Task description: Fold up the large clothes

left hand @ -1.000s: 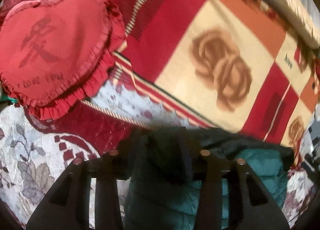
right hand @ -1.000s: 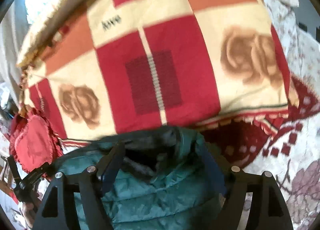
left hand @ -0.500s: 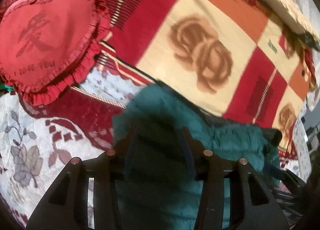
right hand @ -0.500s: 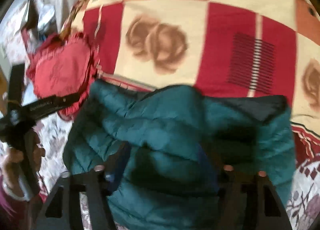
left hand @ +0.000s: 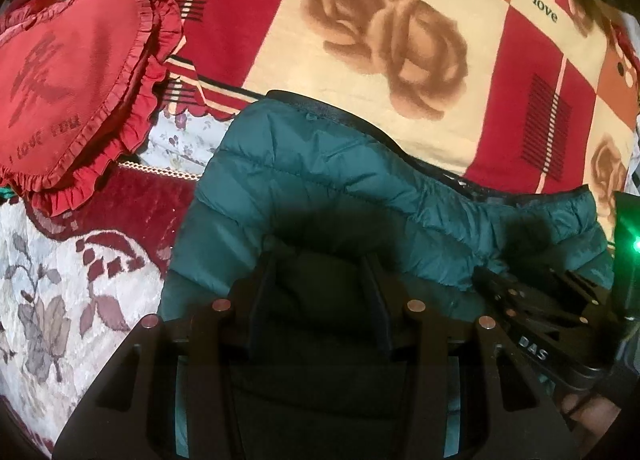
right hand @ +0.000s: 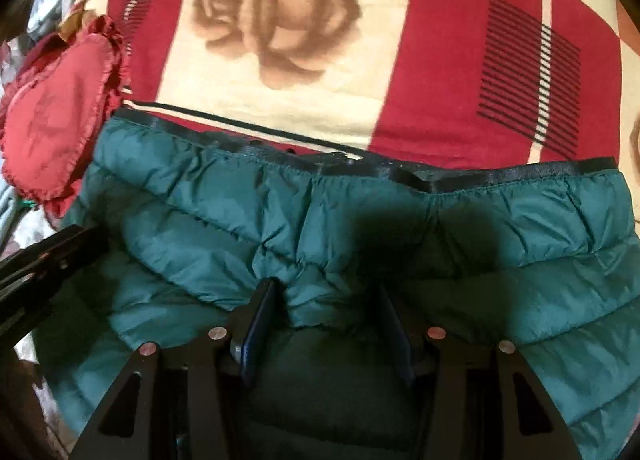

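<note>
A teal quilted jacket lies spread on the bed, its black-trimmed hem against the rose blanket. My left gripper is shut on a dark fold of the jacket near its left side. Further right, my right gripper holds a bunched fold of the jacket, the jaws drawn in on it. From the left wrist, the right gripper shows at the right edge. From the right wrist, the left gripper shows at the left edge. What the fingertips grip is in shadow.
A red heart-shaped frilled cushion lies to the left of the jacket. The red and cream rose blanket rises behind it. A floral bedspread covers the near left.
Both grippers came down and toward the blanket with the jacket. The jacket went from a hanging bunch to lying spread, hem at the blanket. The right gripper's jaws narrowed.
</note>
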A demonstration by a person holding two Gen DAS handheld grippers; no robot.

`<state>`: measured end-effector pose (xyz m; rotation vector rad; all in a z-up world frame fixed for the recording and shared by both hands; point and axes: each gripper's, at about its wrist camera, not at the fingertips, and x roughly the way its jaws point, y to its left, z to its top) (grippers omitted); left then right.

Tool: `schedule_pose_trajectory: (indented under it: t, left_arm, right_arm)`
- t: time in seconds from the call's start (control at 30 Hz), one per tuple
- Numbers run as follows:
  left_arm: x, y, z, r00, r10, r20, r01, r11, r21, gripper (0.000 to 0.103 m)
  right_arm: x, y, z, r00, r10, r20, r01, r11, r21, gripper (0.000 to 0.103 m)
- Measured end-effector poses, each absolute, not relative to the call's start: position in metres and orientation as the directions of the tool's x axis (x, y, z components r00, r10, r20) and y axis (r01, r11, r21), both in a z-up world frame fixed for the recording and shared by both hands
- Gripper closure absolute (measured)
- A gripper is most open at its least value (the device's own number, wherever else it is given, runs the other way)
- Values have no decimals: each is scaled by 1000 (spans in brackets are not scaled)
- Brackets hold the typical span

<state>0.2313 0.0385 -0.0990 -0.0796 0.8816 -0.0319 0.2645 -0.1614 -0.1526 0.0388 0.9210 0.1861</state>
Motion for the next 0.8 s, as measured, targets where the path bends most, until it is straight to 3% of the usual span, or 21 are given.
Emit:
schedule_pose_trajectory:
  t: [0.23,0.53,0.8]
  left_arm:
    - [233,35,-104,628,-39,-777,-4,999,-53,59]
    - [225,37,-94,622,-33,-782,0,999,-42,59]
    - [235,34,-84,638,-20,-770,-8,999,-32,59]
  right_arm:
    - [272,-168,-161,578,183,-796,-106,983,149,52]
    - [231,-186,-120,621,234,-748,-114,971,209,52]
    - [227,-230,-106,665,109,-738,-37,993,113,51]
